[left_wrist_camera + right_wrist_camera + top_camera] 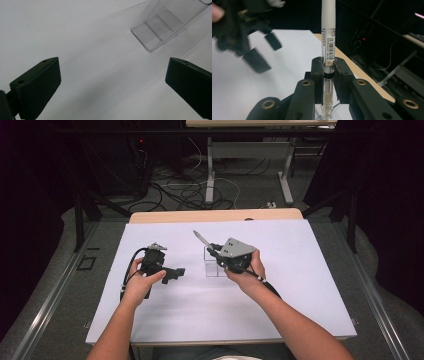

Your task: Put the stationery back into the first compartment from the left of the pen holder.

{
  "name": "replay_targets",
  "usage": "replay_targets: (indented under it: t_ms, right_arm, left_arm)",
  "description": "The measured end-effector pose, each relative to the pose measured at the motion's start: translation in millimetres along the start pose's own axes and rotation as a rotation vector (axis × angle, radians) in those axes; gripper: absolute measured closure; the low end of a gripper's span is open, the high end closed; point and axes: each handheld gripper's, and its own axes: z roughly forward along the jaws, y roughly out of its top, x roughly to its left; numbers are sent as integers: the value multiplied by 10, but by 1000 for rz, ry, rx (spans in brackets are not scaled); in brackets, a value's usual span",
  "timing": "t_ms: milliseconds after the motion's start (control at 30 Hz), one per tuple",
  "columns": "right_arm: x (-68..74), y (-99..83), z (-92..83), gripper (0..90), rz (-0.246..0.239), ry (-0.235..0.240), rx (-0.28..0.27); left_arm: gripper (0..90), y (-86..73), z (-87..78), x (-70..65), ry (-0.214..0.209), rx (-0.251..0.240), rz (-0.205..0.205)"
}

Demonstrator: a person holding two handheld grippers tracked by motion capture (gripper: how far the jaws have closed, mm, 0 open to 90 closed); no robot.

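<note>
Right tongs [329,72] clamped on a pen [328,37], jaws pressed to the barrel on both sides, just under the barcode label. In the right gripper view the pen has a clear lower barrel and a white upper section, running straight up out of frame; its low end sits at a bit of clear plastic at the bottom edge, contact not resolvable. High view: right tongs [216,251] over a clear holder [214,266] mid tabletop [300,270], pen [201,238] tilted up and away to the far left, right hand [247,270] wrapped around the body. Left tongs [112,82] wide apart, nothing between the jaws, nothing touched. Left gripper view looks down on white tabletop and the holder [160,25] at upper right: clear rectangular walls, divided base, lying beyond the jaw tips and apart from them. High view puts left tongs [176,274] left of the holder, well short of it, left hand [142,282] gripping from below. Right gripper view also catches the left tongs [264,52], blurred, jaws spread, above the white sheet. Cables and table legs on the floor beyond the far edge.
</note>
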Motion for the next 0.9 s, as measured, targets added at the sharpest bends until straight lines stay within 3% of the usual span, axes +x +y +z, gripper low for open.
replay_targets:
  t_ms: [133,267,433,600,900]
  right_arm:
    - [-100,4,90,797,138,-27,-24]
    - [-138,0,181,797,216,-20,-45]
    - [-114,-33,298,797,251,-23,-43]
    - [-86,-143,385,797,347,-25,15]
    - [-21,-227,424,795,386,-52,80]
  left_arm:
    - [1,-9,-1,16,32,-13,-16]
    - [1,-15,13,8,88,-37,27]
    - [2,-19,24,-3,126,-41,38]
    - [1,-29,34,-6,133,-45,36]
    - [2,-28,-4,25,123,-71,17]
